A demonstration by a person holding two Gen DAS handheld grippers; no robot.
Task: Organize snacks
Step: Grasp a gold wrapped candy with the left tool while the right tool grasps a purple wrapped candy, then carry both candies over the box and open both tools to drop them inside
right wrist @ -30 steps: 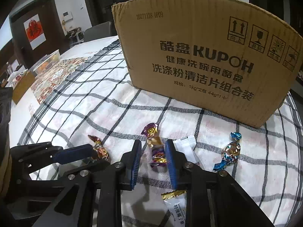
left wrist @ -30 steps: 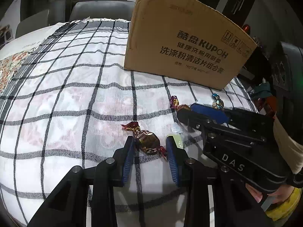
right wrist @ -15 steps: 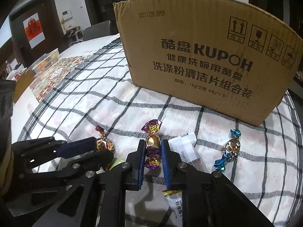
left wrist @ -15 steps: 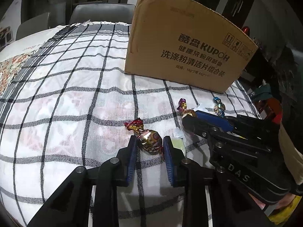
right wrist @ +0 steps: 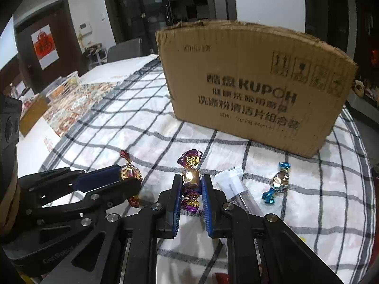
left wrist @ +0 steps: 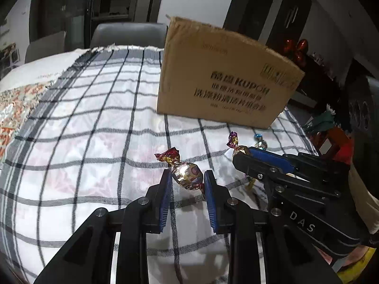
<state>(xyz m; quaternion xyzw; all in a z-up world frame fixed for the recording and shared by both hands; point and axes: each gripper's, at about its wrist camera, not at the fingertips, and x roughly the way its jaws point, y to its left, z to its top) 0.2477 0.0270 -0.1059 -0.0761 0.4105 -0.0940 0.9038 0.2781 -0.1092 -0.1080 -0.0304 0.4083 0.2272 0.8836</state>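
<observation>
Above the checked cloth (left wrist: 94,127) on the counter, your left gripper (left wrist: 187,182) has its jaws clenched on a red-and-gold candy (left wrist: 187,175); its long axis tilts, one twisted end up and toward the cardboard box (left wrist: 225,90), the other down between the pads. Your right gripper (right wrist: 191,189) is clamped on a purple-and-gold candy (right wrist: 190,177), long axis running away from the camera, far twist fanned toward the box. A blue-wrapped candy (right wrist: 276,182) lies on the cloth to its right, slanted, apart from the white sachet (right wrist: 233,184) beside the right jaw. The sachet's near end is hidden behind the gripper. Box lettering is smeared; only "KUPOH" reads. The box's inside cannot be seen.
</observation>
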